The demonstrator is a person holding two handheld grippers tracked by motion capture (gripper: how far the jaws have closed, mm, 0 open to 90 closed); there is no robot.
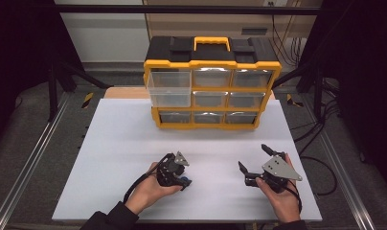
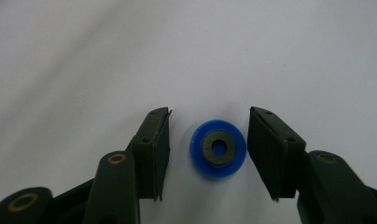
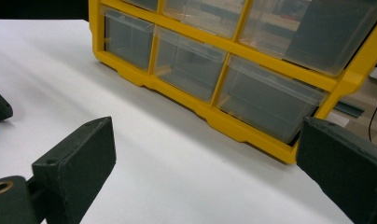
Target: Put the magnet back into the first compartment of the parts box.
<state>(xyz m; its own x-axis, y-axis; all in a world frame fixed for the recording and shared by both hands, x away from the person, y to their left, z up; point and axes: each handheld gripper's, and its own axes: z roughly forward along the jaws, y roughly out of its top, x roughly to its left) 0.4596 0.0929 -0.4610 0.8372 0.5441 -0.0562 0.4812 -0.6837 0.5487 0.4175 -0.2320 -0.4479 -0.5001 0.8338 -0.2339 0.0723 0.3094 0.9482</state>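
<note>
A small blue ring with a dark grey inner washer [image 2: 218, 148] lies flat on the white table, between the jaws of my left gripper [image 2: 210, 154], which is open around it without touching. In the high view the left gripper [image 1: 181, 179] points down at the table's front left, the blue ring [image 1: 186, 181] peeking out under it. My right gripper [image 1: 253, 156] is open and holds nothing, at the front right. Its jaws [image 3: 203, 163] face the yellow-and-black drawer organiser [image 1: 211, 82]. The organiser's top-left clear drawer [image 1: 169, 89] is pulled out.
The white board [image 1: 124, 143] covers the table, with metal rails along both sides. The organiser stands at the board's far middle edge. Cables trail over the floor at the right [image 1: 321, 158].
</note>
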